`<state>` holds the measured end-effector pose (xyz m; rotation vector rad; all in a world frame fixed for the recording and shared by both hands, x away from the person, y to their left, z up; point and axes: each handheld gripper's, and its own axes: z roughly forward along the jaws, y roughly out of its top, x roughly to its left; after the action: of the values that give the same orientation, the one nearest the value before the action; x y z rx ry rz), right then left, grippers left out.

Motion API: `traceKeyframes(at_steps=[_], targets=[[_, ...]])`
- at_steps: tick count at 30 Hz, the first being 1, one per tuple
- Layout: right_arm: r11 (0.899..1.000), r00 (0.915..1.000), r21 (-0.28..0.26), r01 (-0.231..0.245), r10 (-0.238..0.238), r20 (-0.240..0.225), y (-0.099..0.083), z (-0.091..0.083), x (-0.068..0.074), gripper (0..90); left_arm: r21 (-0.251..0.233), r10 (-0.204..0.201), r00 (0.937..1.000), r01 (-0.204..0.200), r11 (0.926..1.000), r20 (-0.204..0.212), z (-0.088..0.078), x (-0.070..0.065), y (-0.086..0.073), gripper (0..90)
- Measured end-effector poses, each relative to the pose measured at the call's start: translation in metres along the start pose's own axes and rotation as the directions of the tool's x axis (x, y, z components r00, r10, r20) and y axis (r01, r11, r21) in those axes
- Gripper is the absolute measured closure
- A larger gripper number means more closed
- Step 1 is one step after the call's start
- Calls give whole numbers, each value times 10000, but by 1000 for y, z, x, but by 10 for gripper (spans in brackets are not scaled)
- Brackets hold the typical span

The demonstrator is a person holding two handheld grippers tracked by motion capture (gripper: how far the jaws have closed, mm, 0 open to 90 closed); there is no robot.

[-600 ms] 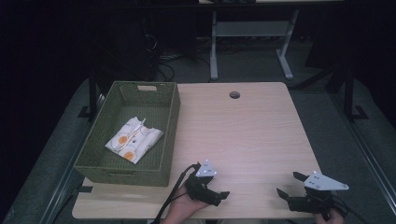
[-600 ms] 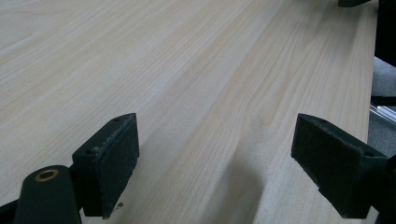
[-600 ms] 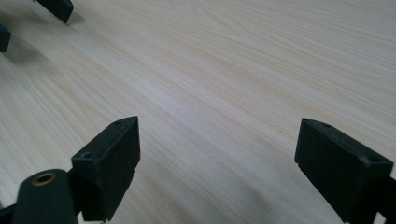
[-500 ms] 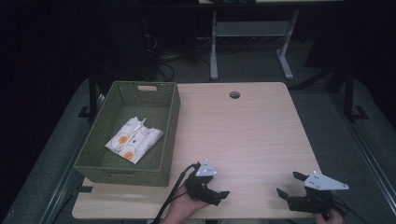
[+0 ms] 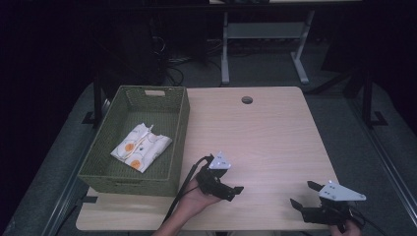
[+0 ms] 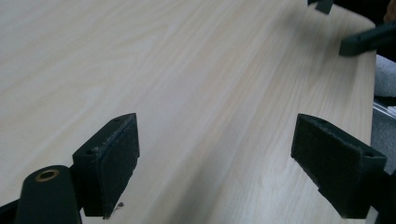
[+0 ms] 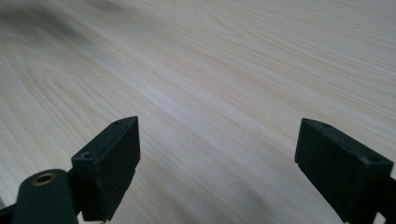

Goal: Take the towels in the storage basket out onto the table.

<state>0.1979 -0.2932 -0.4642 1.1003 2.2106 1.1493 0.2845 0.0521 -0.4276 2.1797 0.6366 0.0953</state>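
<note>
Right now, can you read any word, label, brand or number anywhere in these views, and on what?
None can be read.
The folded cloth in the green woven basket has orange and dark printed motifs, pictures rather than letters as far as I can tell.
The wooden table, left gripper and right gripper show no marking.

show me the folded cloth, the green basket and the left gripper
folded cloth [image 5: 141, 147], high view, middle of the white patterned fabric
green basket [image 5: 180, 129], high view, its right wall
left gripper [image 5: 235, 191], high view, midway between its open jaw tips
</note>
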Motion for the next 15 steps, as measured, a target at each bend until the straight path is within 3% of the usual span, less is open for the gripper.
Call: traceKeyframes(at_steps=[15], targets=[[9998, 9999, -105, 141, -141, -21, 1, -1, 1, 138, -68, 255, 9996, -254, 9997, 91, -17, 10, 32, 153]])
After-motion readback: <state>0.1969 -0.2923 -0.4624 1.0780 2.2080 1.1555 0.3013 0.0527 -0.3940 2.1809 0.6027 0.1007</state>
